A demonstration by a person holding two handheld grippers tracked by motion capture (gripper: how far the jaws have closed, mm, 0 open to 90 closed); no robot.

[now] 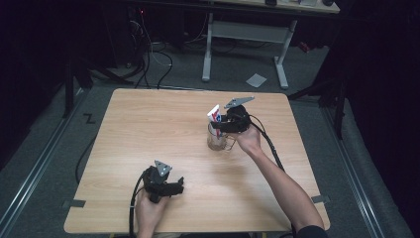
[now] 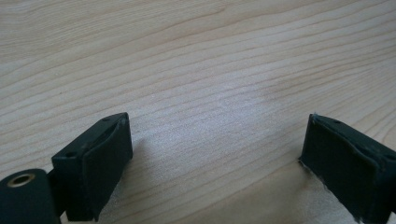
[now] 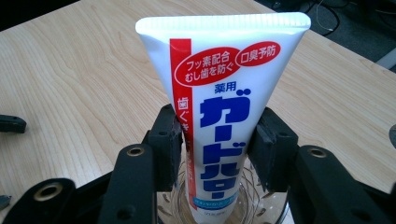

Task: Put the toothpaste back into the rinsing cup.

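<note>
The toothpaste tube (image 3: 224, 121), smooth, flat and white with red and blue letters, stands upright in a clear round glass cup (image 1: 217, 140) near the middle of the pale wooden worktop (image 1: 148, 134). The right hand-held gripper (image 3: 217, 144) has the tube between its jaws, touching its sides. The left hand-held gripper (image 2: 215, 158) rests spread wide over bare wood near the front edge, well apart from the cup.

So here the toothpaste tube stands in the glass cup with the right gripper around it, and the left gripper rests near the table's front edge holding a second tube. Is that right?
Not quite. The left gripper holds nothing: the left gripper view shows its jaws wide apart over bare table. The rest stands: the toothpaste tube stands in the glass cup with the right gripper around it.
</note>
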